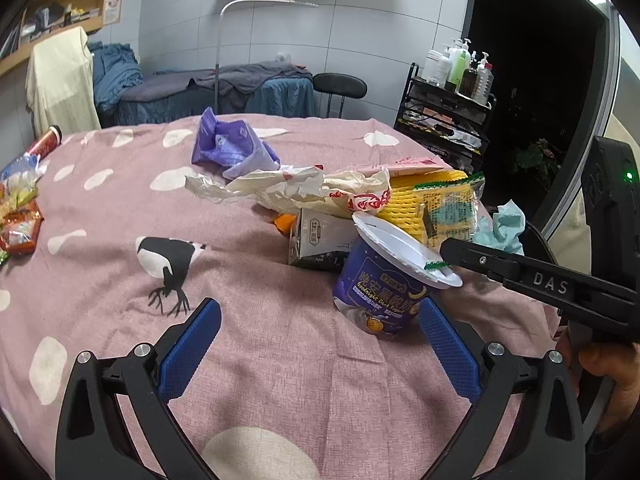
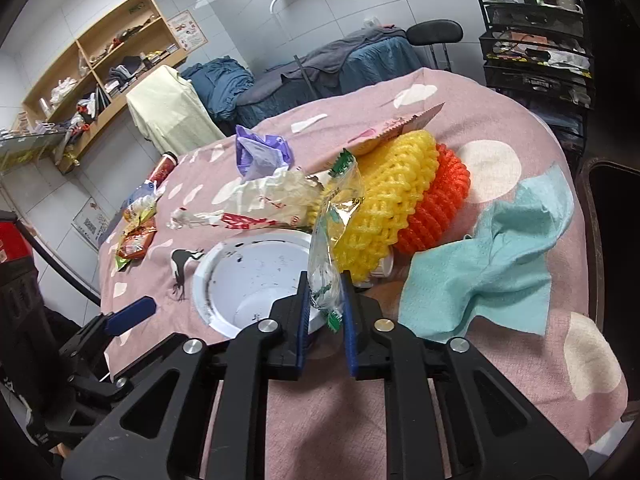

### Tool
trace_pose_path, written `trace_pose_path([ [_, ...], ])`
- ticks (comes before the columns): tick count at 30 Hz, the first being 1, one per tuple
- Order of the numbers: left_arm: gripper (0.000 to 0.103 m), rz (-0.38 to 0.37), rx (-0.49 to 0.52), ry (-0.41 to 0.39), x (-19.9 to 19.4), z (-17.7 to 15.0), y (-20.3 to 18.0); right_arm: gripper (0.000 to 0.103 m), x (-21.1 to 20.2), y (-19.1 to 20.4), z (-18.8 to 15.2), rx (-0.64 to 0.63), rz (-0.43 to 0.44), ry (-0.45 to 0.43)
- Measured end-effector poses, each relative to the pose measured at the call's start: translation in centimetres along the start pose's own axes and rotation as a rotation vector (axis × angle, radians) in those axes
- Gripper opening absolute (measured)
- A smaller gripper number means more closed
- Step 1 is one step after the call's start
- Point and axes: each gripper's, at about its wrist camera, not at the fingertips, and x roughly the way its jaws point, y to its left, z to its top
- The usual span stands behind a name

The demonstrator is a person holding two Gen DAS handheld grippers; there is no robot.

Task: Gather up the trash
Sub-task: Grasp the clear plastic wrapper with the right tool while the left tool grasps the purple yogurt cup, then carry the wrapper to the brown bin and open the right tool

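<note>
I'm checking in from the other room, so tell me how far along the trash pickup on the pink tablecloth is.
Early stage. Nothing looks collected yet; no bin or bag is in view. In hand: the right claw is shut on a clear plastic wrapper over the empty yogurt cup. The left claw is open beside that cup. Left on the table: yellow foam net, orange foam net, teal tissue, purple bag and crumpled paper wrapper.

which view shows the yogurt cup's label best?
Left wrist: the yogurt cup stands side-on, with its purple printed label readable between the open left claw. Right wrist looks down into its white inside; no label visible.
</note>
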Motion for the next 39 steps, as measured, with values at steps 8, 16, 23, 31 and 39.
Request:
trace_pose_path([
  [8, 0.098, -0.037, -0.04, 0.033, 0.6, 1.2, -0.1, 0.014, -2.2, 0.8, -0.5, -0.053, -0.027, -0.076],
  [16, 0.096, -0.031, -0.049, 0.102, 2.7, 3.2, -1.1, 0.014, -3.8, 0.9, -1.5, -0.114, -0.079, -0.13],
  [23, 0.073, 0.012, -0.022, 0.213, 5.5, 3.6, -1.6, 0.014, -4.0, -0.4, -2.1, -0.085, -0.093, -0.122],
  [31, 0.013, 0.027, -0.012, 0.251, 6.0, 3.1, -1.4, 0.014, -4.3, -1.8, -2.7, -0.055, -0.105, -0.117],
  [39, 0.009, 0.01, -0.016, 0.196, 4.2, 2.2, -1.6, 0.014, -5.7, -2.5, -3.3, -0.038, -0.124, -0.155],
])
